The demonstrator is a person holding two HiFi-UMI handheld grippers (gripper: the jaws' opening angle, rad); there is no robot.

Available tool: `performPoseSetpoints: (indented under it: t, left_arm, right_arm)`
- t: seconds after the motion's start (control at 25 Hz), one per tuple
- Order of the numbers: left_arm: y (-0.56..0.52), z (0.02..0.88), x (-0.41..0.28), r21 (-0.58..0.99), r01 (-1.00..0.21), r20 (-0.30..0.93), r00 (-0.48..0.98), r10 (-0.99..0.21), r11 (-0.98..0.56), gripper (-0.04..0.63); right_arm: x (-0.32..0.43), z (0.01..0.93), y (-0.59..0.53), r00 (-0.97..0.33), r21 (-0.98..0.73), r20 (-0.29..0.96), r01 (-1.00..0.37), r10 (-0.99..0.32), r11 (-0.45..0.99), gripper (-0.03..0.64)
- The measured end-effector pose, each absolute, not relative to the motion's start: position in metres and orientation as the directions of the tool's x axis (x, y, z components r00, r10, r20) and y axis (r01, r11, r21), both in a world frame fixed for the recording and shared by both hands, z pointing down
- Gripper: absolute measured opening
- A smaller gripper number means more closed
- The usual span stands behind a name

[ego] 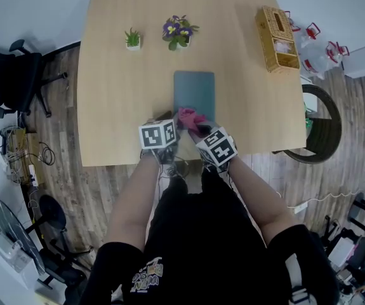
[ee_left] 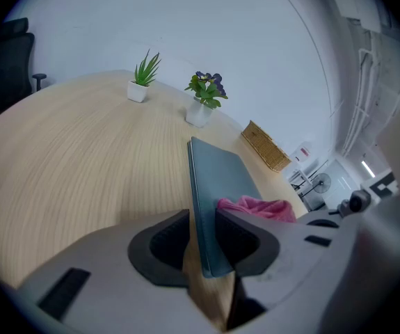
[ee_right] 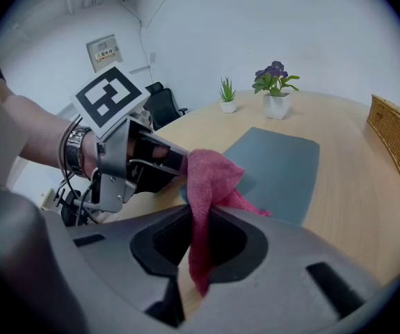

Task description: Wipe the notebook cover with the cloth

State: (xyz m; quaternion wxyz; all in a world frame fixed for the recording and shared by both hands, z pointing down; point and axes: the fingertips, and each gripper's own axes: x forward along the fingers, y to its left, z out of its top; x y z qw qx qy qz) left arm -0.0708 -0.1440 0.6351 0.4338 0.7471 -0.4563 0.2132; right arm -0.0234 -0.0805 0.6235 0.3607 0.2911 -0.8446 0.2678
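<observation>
A grey-blue notebook lies flat on the wooden table, its short end toward me. In the left gripper view the notebook runs between the pads. My left gripper is shut on its near left corner. The pink cloth is bunched over the notebook's near end. My right gripper is shut on the cloth, which hangs out below the jaws. The right gripper view shows the notebook beyond the cloth. The left gripper sits close at the left there. In the head view my left gripper and my right gripper are side by side.
At the back of the table stand a small green plant and a purple-flowered plant. A wicker basket is at the right edge. A black office chair is on the left, a round dark stool on the right.
</observation>
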Motion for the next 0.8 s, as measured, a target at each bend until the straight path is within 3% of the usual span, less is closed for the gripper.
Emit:
performPoseSetpoints:
  t: [0.44,0.8]
  left_arm:
    - [-0.139,0.642,-0.066,0.479,-0.855,0.715,0.513,-0.475,-0.201,0.106]
    - [-0.138,0.641,-0.067,0.484,-0.853,0.716,0.515,-0.472,-0.197,0.104]
  right_arm:
    - [-0.021,0.617,-0.068,-0.63,-0.333,0.741,-0.644,-0.231,0.689,0.058]
    - [0.003,0.589,-0.127,-0.602,-0.25,0.724,-0.685,-0.338,0.684,0.058]
